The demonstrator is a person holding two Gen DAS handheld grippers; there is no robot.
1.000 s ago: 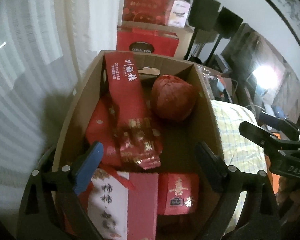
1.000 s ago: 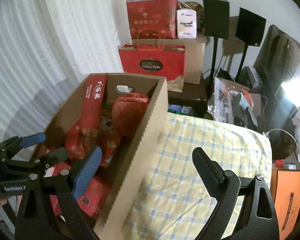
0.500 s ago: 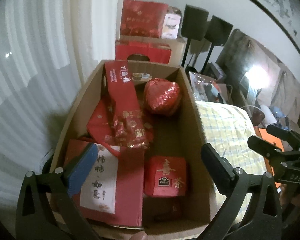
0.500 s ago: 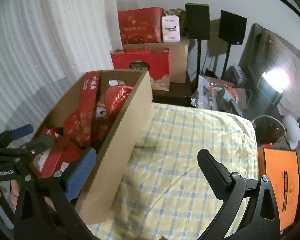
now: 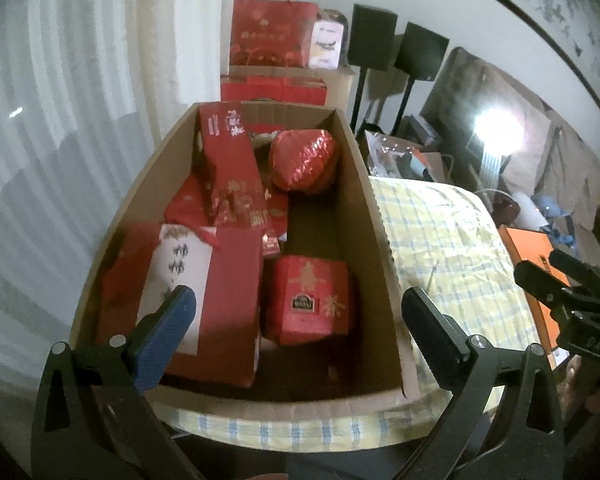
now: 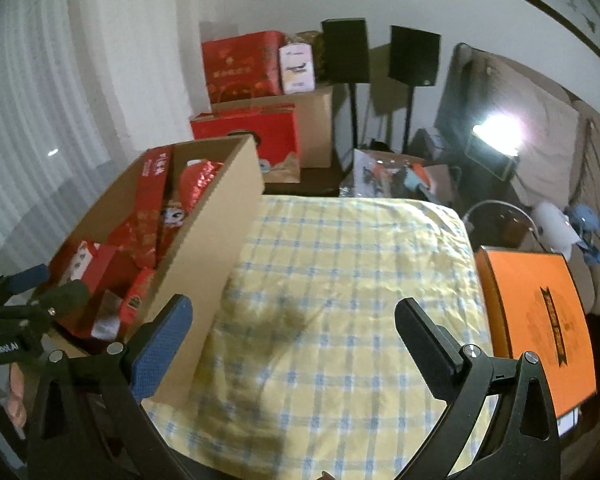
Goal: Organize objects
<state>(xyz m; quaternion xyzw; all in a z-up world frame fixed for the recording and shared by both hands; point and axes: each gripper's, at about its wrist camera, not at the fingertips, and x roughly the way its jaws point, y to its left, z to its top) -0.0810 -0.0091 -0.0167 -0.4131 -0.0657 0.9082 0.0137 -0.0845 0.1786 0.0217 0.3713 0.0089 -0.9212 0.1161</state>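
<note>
Fingers of the left gripper: spread wide apart, holding nothing, poised above the near end of an open cardboard box. Fingers of the right gripper: likewise spread wide, holding nothing, above the yellow-and-blue checked cloth to the right of the box. Box position: left part of the cloth-covered surface, its long side running from near to far. Box contents, near left: flat red packet with a white label, lying down. Near right, just beside it: small red tea box with gold characters. Far left: tall red carton, leaning against the far wall over loose red packaging. Far right: shiny red foil-wrapped ball. Right of the cloth, at its edge: flat orange box. Beyond the surface: stacked red gift boxes on a brown carton, two black speakers on stands, a bright lamp. White curtain along the left side.
</note>
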